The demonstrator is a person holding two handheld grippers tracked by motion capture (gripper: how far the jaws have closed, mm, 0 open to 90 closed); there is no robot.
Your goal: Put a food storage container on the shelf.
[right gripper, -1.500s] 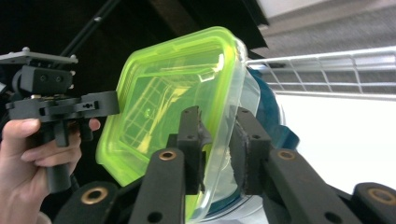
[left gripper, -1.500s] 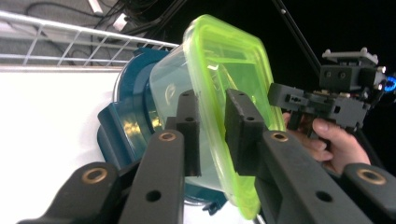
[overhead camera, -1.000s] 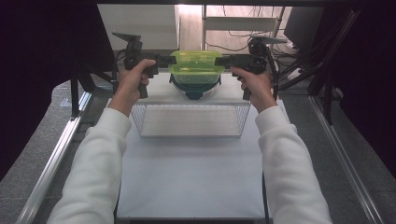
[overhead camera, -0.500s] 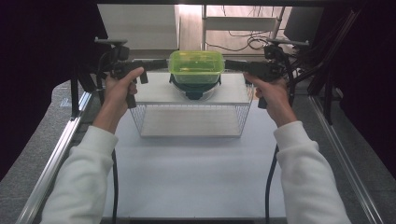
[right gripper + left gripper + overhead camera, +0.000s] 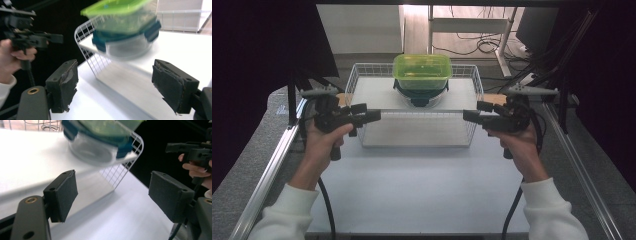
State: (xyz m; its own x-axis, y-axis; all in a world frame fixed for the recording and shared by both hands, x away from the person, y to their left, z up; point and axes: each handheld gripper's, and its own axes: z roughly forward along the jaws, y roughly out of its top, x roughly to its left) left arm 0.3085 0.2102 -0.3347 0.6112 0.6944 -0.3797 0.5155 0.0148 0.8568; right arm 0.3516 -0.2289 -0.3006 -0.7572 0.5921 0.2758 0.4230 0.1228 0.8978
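A green lidded box (image 5: 422,70) rests on a clear bowl with a dark blue lid (image 5: 419,95), inside a white wire basket (image 5: 417,131). My left gripper (image 5: 369,112) hovers at the basket's near left corner and my right gripper (image 5: 473,111) at its near right corner, both pointing inward. The jaws of both have just been opening and nothing is between them. In the left gripper view the pads (image 5: 62,195) stand wide, with the bowl (image 5: 95,147) farther off. The right gripper view shows its pads (image 5: 172,85) wide, facing the green box (image 5: 120,10).
The basket stands at the far half of a white table (image 5: 422,190) with metal rails (image 5: 267,175) along both sides. Dark curtains hang left and right. Cables and a metal frame (image 5: 472,25) lie beyond the table. Cables trail from both grippers toward the near edge.
Both grippers opened, let go of the green box's sides, and drew apart and back toward the person, a little lower. The box stays on the bowl in the basket.
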